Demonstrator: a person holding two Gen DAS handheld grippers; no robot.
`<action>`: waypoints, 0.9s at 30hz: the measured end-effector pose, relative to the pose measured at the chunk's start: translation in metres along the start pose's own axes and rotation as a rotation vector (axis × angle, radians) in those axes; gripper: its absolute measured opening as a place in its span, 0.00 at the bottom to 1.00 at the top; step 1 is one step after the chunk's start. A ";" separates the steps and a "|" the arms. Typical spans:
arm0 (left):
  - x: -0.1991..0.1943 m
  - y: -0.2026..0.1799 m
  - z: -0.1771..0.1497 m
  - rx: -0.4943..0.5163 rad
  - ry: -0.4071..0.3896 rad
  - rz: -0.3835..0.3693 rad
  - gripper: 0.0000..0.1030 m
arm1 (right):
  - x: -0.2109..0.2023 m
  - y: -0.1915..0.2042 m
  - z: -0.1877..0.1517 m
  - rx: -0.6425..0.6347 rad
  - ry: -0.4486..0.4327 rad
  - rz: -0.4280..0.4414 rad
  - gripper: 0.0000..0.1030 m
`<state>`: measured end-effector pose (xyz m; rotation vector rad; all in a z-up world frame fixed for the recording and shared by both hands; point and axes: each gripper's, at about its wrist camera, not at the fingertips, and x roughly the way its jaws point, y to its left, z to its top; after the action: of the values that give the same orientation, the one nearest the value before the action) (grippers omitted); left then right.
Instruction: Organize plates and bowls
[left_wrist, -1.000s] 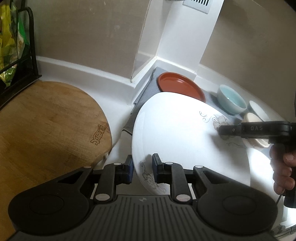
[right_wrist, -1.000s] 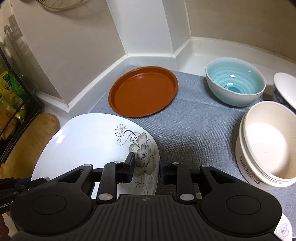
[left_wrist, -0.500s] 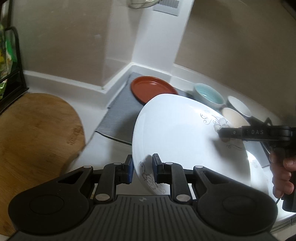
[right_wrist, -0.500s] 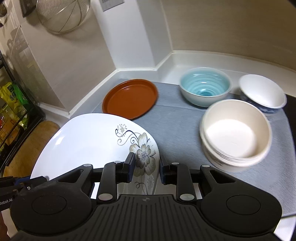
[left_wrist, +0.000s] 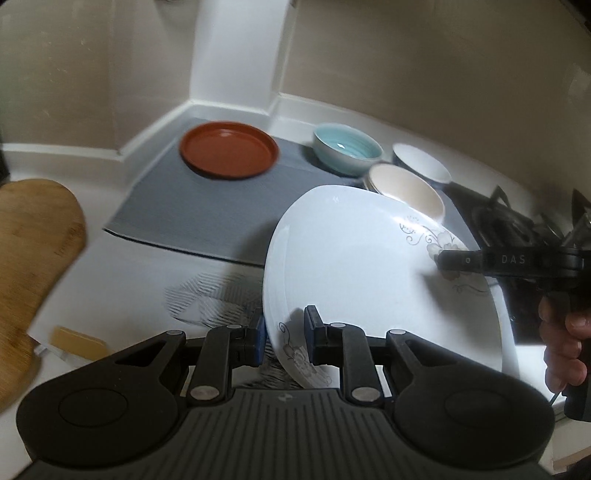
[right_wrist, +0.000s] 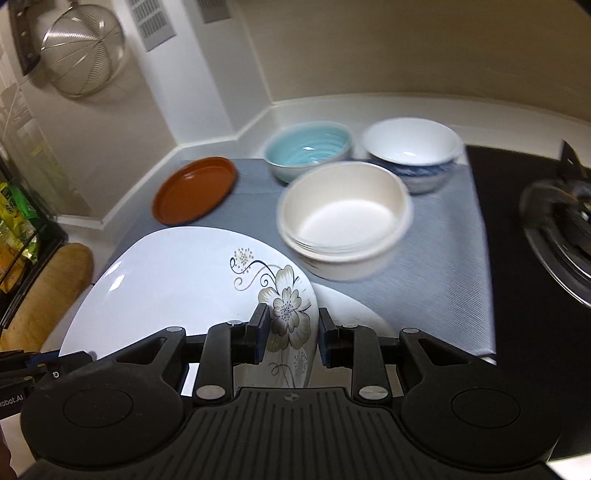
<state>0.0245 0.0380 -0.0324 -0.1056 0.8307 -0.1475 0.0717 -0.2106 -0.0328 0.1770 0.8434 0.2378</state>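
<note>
**Carrying the plate over toward the bowls**

Pinching opposite corners of the white plate (left_wrist: 354, 266), we hold it between both grippers. Our left gripper (left_wrist: 284, 338) has its pads pressed on the near flowered corner, one pad above the rim and one below. Our right gripper (right_wrist: 289, 336) clamps the other flowered corner the same way, and in the left view its finger reaches in across the far flower, with a hand (left_wrist: 565, 343) on the handle behind it. Neither grip has changed over the last second; the plate sits at the same spot between the pads.

What has changed is everything around it. A second ago the plate was beside the wooden board (left_wrist: 33, 266), which filled the left of the left view; now the board has slid off to the edge and the plate hangs tilted above the white counter and the near edge of the grey mat (left_wrist: 207, 221).

On the mat, the brown plate (right_wrist: 195, 190) has dropped back to the left, and the cream bowl (right_wrist: 345, 225) sits just beyond the plate's far edge. The blue bowl (right_wrist: 308, 149) and the white bowl (right_wrist: 412, 153) stand behind it. A stove burner (right_wrist: 561, 229) has come into sight on the right, and a wire strainer (right_wrist: 83, 55) on the wall.
</note>
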 end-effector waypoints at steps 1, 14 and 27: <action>0.002 -0.005 -0.002 0.002 0.005 0.000 0.23 | -0.001 -0.005 -0.002 0.003 0.002 -0.006 0.28; 0.018 -0.028 -0.013 0.000 0.036 0.019 0.25 | -0.005 -0.029 -0.012 0.014 0.002 -0.039 0.28; 0.019 -0.037 -0.015 0.015 0.033 0.038 0.25 | -0.009 -0.029 -0.016 0.013 -0.022 -0.071 0.28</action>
<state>0.0230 -0.0021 -0.0508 -0.0729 0.8640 -0.1197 0.0581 -0.2400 -0.0437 0.1611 0.8284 0.1635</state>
